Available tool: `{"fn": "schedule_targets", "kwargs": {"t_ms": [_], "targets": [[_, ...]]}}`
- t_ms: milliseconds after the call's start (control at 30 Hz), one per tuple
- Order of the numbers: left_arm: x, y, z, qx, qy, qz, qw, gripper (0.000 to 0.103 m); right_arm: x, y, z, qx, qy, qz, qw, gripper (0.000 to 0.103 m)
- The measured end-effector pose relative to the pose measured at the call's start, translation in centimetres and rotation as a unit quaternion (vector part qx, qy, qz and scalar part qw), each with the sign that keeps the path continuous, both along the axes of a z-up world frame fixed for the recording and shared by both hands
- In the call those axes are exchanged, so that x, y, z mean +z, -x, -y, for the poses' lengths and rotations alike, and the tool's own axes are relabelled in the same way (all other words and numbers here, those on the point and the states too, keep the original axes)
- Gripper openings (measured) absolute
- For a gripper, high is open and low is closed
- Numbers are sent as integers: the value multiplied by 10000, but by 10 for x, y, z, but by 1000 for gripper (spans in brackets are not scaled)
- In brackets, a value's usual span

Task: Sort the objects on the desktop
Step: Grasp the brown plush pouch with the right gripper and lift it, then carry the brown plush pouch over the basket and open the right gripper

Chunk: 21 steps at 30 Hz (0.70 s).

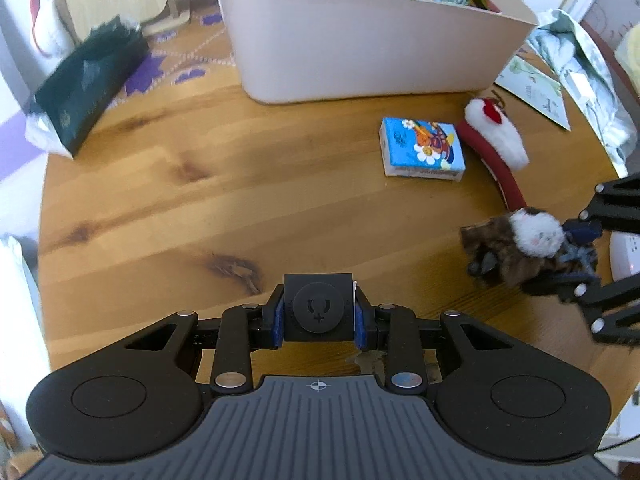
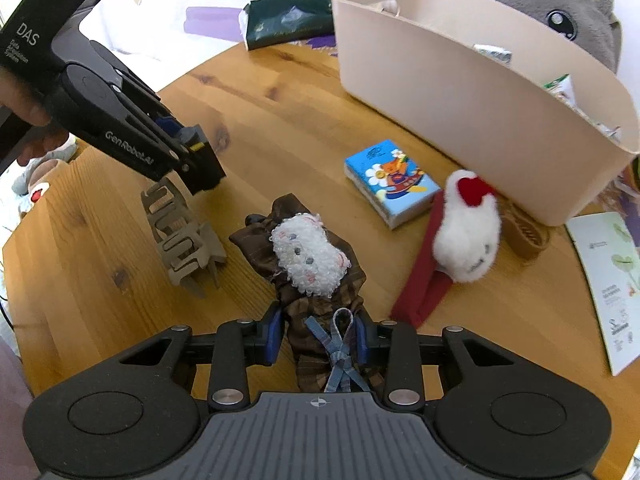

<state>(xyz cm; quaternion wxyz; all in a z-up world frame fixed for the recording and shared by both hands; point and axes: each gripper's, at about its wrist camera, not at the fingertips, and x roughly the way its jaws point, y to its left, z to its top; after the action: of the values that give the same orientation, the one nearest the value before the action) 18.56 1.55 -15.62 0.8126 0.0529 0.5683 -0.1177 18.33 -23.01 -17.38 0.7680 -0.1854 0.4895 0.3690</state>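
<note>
My left gripper point(image 1: 319, 314) is shut on a small black cube with a round cap point(image 1: 319, 307) and holds it above the round wooden table point(image 1: 200, 200); the cube also shows in the right wrist view point(image 2: 202, 164). My right gripper point(image 2: 318, 338) is shut on a brown fabric scrunchie with a white fluffy animal face point(image 2: 308, 258), also seen in the left wrist view point(image 1: 528, 242). A beige bin point(image 1: 360, 44) holding snack packets stands at the back, also in the right wrist view point(image 2: 480, 96). A blue tissue pack point(image 1: 422, 148) and a red band with a white plush point(image 1: 496, 136) lie before it.
A dark green packet point(image 1: 84, 88) lies at the table's far left. A leaflet point(image 2: 608, 280) and a crumpled bag point(image 1: 580, 68) lie at the right edge. A brown comb point(image 2: 524, 232) sits by the bin. A grey plush toy point(image 2: 560, 12) is behind the bin.
</note>
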Motion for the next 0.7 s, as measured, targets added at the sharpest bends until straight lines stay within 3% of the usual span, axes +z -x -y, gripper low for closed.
{"fn": "schedule_targets", "kwargs": {"t_ms": [367, 700], "targets": [[27, -8, -12, -304, -181, 339, 9988, 32, 36, -4, 21, -187, -17, 311, 9993, 33], [60, -31, -13, -525, -309, 800, 9949, 32, 72, -34, 39, -656, -94, 719, 9952, 33]]}}
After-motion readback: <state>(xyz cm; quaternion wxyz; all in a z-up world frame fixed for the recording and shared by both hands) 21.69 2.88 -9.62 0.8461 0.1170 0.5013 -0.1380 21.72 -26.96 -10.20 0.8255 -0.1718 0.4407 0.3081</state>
